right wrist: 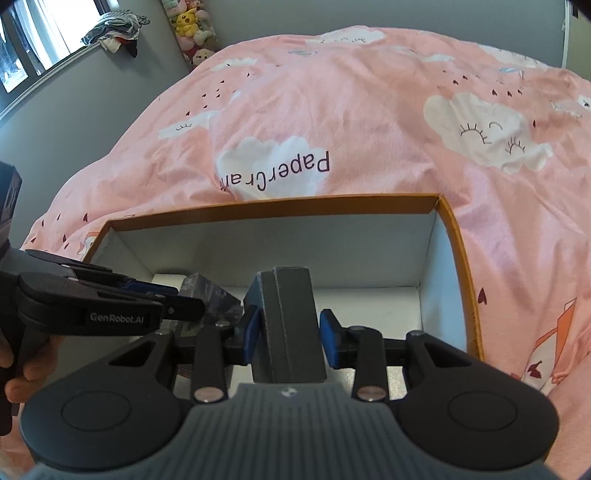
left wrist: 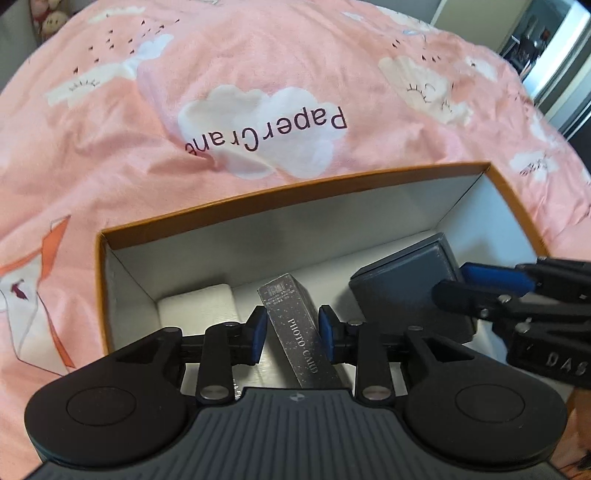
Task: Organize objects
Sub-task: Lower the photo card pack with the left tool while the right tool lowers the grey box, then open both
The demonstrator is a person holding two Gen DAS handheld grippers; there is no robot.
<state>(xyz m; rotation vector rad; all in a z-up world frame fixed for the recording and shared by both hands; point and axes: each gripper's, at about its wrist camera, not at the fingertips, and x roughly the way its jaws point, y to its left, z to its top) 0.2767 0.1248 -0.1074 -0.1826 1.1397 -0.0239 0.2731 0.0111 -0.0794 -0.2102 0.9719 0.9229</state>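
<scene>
Inside the box (left wrist: 295,236), "PHOTO CARD" pack (left wrist: 299,332); bedspread (left wrist: 258,74) reads "PaperCrane".

A home bedroom: a bed spread with a pink cloud-print duvet (right wrist: 369,110), plush toys (right wrist: 188,27) piled in the far left corner, clothes (right wrist: 114,31) heaped on the windowsill (right wrist: 55,70).

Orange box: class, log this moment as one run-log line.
left gripper: open around photo card box | right gripper: shut on grey case | place: both inside orange box on pink bedspread
</scene>
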